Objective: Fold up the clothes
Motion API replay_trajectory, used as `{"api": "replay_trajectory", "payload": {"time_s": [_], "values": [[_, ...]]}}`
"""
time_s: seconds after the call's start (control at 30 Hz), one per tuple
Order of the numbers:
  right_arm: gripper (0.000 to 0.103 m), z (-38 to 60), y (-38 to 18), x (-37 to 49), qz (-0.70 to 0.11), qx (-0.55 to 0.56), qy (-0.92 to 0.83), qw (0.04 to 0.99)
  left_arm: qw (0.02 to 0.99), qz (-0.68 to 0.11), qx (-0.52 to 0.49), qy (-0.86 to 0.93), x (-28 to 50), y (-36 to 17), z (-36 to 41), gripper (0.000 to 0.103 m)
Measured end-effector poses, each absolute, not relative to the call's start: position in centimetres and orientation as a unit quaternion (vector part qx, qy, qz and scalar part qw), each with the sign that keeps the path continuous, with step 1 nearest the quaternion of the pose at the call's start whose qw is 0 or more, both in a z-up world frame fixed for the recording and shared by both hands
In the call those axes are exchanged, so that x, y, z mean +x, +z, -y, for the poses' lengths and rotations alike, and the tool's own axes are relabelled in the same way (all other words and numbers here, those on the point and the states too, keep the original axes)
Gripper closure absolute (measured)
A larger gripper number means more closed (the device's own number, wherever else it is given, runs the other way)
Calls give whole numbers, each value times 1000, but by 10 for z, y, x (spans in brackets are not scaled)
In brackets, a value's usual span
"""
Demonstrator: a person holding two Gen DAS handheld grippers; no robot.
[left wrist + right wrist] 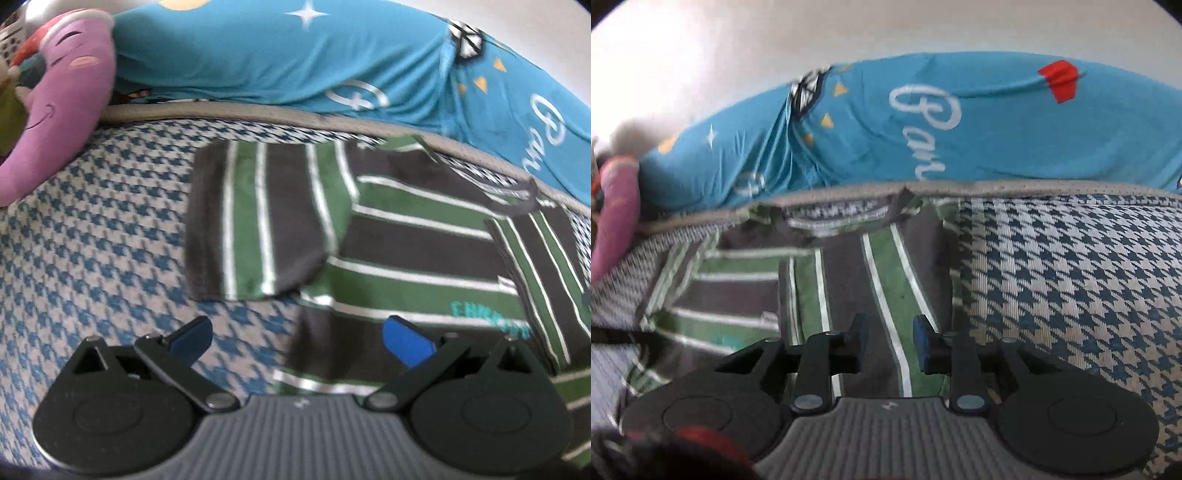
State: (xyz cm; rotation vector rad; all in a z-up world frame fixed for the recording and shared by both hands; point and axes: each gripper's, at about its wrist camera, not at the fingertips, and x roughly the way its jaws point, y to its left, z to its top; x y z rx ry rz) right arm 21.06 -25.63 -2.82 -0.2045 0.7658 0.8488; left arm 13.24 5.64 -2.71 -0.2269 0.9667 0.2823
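Both views are blurry, and the teal word on the shirt [424, 236] is too smeared to read. The striped shirt lies flat on the checked bed [92, 240], sleeves folded in. Your left gripper [297, 338] hangs wide open over its edge. Your right gripper [888, 341] points along the folded right sleeve, fingers partly apart, holding nothing.

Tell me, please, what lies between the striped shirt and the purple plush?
Only bare houndstooth cover separates the shirt from the plush, as the left wrist view shows.
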Motion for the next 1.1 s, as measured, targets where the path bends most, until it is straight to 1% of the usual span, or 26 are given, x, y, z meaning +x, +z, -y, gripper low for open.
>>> {"api": "replay_trajectory", "payload": {"time_s": [0.07, 0.23, 0.4, 0.53, 0.63, 0.7, 0.77, 0.83, 0.87, 0.9, 1.03, 1.1], "values": [[70, 251, -37, 210, -380, -124, 394, 828, 870, -457, -114, 146, 132, -24, -69, 0], [67, 244, -46, 200, -368, -167, 387, 829, 863, -453, -147, 169, 134, -18, -106, 0], [67, 248, -40, 200, -386, -122, 369, 837, 865, -430, -183, 184, 138, -10, -141, 0], [66, 249, -23, 191, -397, -71, 362, 840, 863, -422, -202, 192, 143, -12, -158, 0], [61, 246, -8, 177, -399, -39, 370, 838, 862, -421, -207, 192, 148, -16, -164, 0], [53, 242, 1, 162, -396, -28, 380, 836, 863, -421, -204, 189, 152, -18, -164, 0], [49, 238, 8, 147, -390, -21, 393, 832, 865, -418, -202, 188, 155, -19, -164, 0], [48, 231, 9, 137, -386, -26, 408, 827, 867, -416, -202, 186, 157, -21, -165, 1], [48, 227, 10, 132, -383, -28, 416, 824, 867, -415, -203, 184, 159, -22, -165, 3], [48, 223, 10, 128, -382, -32, 422, 821, 868, -414, -205, 181, 160, -23, -165, 6], [48, 217, 1, 127, -391, -41, 426, 815, 870, -414, -202, 175, 167, -28, -164, 10], [48, 219, -1, 130, -398, -34, 424, 812, 871, -413, -200, 174, 171, -30, -163, 14]]}}
